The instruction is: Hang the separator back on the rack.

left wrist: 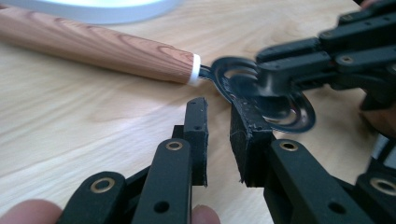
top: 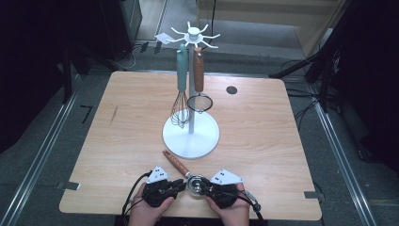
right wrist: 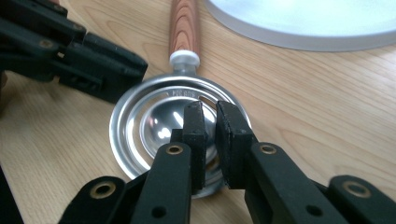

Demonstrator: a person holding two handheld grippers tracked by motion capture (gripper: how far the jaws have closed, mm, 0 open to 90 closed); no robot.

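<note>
A utensil with a wooden handle [top: 175, 162] and a round slotted metal head [top: 195, 187] lies flat near the table's front edge. My left gripper [top: 181, 185] points at the head from the left. In the left gripper view its jaws [left wrist: 218, 105] stand a narrow gap apart with nothing between them, and the right-hand pad [left wrist: 247, 140] sits against the head's rim [left wrist: 285, 114]. My right gripper [top: 207, 188] comes in from the right. In its own view the gripper [right wrist: 209, 108] hovers over the head [right wrist: 154, 121], pads almost together, and I see nothing clamped.
A white stand [top: 190, 134] with a hooked top rises just behind the utensil. It carries a teal-handled whisk [top: 181, 94] and a brown-handled strainer [top: 199, 101]. A dark round hole [top: 231, 89] marks the far right of the wooden table.
</note>
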